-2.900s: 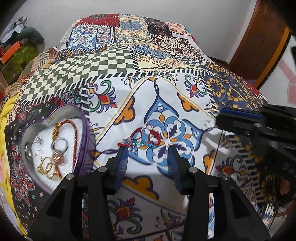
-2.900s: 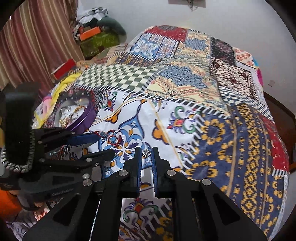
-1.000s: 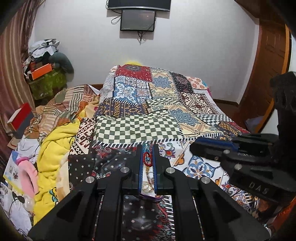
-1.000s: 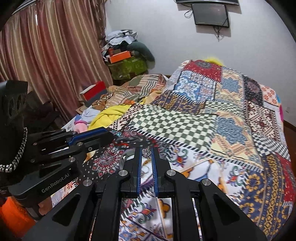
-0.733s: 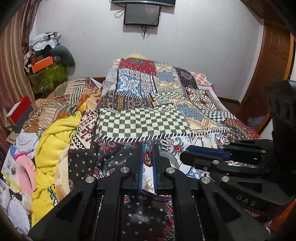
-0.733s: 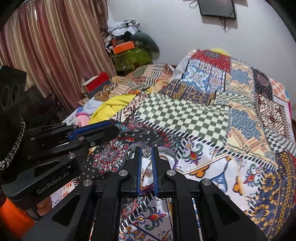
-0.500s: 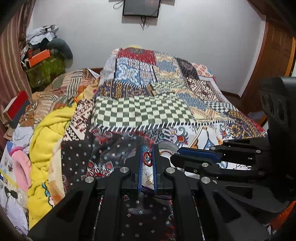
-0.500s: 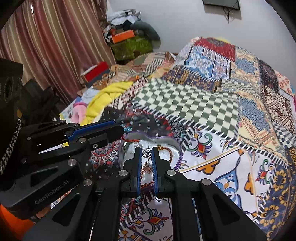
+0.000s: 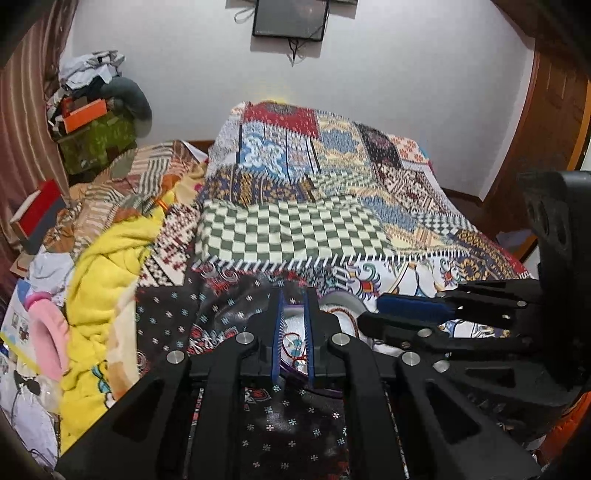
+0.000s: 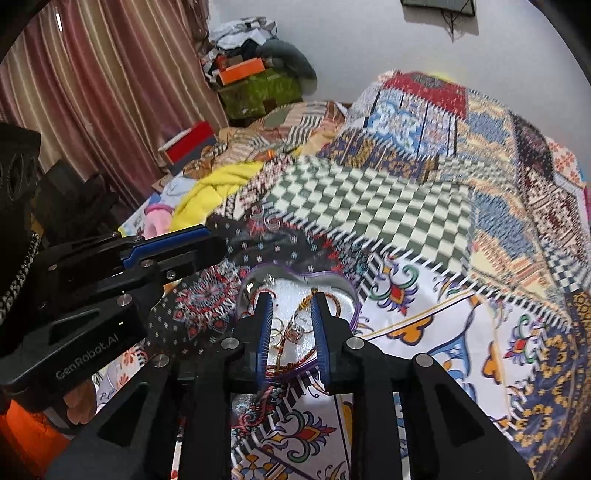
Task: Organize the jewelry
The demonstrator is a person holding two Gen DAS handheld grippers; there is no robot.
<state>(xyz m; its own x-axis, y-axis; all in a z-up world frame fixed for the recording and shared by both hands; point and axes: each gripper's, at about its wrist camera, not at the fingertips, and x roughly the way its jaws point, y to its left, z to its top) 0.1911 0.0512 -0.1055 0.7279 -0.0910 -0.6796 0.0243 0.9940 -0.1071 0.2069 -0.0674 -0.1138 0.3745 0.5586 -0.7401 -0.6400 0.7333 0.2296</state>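
A purple heart-shaped tin (image 10: 332, 275) with a white lining sits on the patchwork bedspread (image 10: 388, 199), under both grippers. My right gripper (image 10: 291, 299) hovers over it, open and with nothing between its fingers. Gold rings (image 10: 277, 332) and a gold-and-red bangle (image 10: 327, 299) lie inside. In the left wrist view the tin (image 9: 341, 301) shows behind my left gripper (image 9: 293, 295), whose jaws stand a narrow gap apart. The red cord bracelet with teal beads (image 9: 295, 343) lies low between them, on the lining. The right gripper (image 9: 369, 312) reaches in from the right, the left gripper (image 10: 216, 245) from the left.
A yellow blanket (image 9: 107, 266) and a pink item (image 9: 48, 332) lie left of the bed. A red box (image 10: 188, 146) and piled clutter (image 10: 251, 74) stand by the striped curtain (image 10: 92, 92). A wooden door (image 9: 554, 122) is at the right, a screen (image 9: 290, 18) on the wall.
Both grippers carried their pieces left over the tin and lowered. The right gripper opened and the small ring left its fingertips. The left jaws parted slightly and the bracelet dropped lower.
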